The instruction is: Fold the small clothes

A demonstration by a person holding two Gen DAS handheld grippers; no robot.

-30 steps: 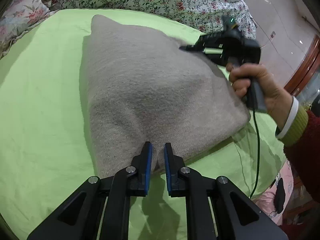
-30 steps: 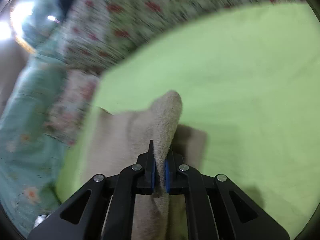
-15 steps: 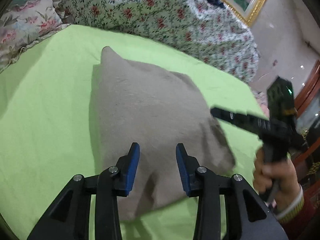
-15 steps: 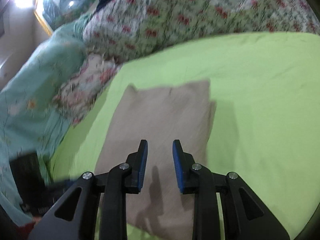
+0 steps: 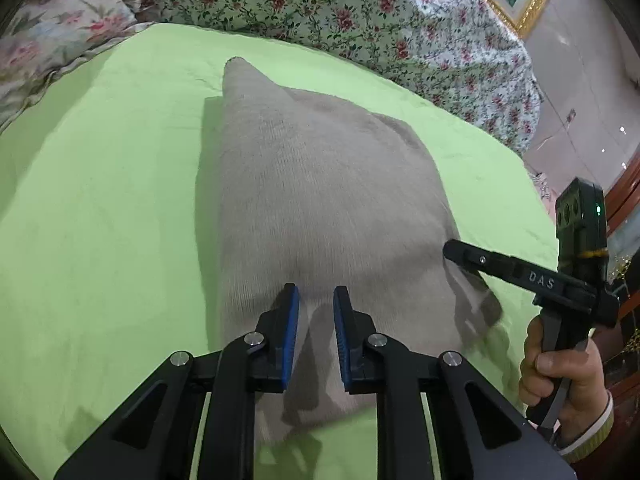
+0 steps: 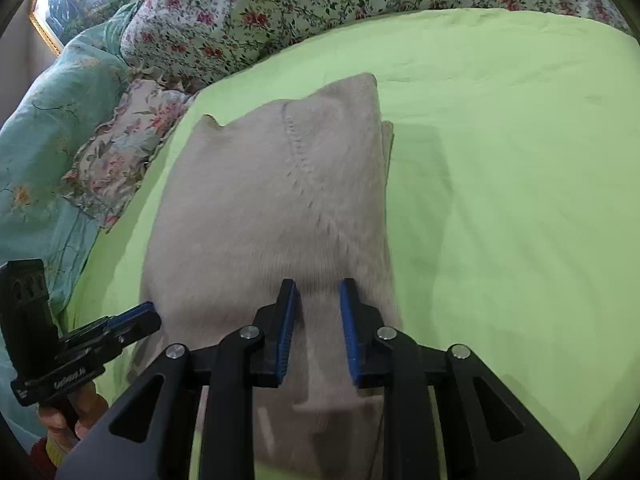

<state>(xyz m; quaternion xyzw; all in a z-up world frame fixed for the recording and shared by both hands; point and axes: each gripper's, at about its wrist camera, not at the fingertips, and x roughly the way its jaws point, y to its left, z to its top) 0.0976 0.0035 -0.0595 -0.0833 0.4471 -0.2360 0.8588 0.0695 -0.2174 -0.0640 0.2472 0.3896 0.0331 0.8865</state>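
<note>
Now, bed: green sheet, floral quilt behind.
Garment: grey knit garment lies folded mid-sheet, stitched seam uppermost in the right view.
Left gripper: jaws spread, empty, over the near hem.
Right gripper: jaws apart, holding nothing, above the same end.
Advice: likely next fold; pinch both near corners evenly, lift low, and lay the edges flush.

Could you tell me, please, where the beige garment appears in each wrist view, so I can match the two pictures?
Left wrist view: the beige garment fills the centre, ahead of the open left hand-held gripper.
Right wrist view: the beige garment lies centre-left, ahead of the open right hand-held gripper.
Shared landmark: the green sheet beneath it, with the floral quilt behind.
</note>
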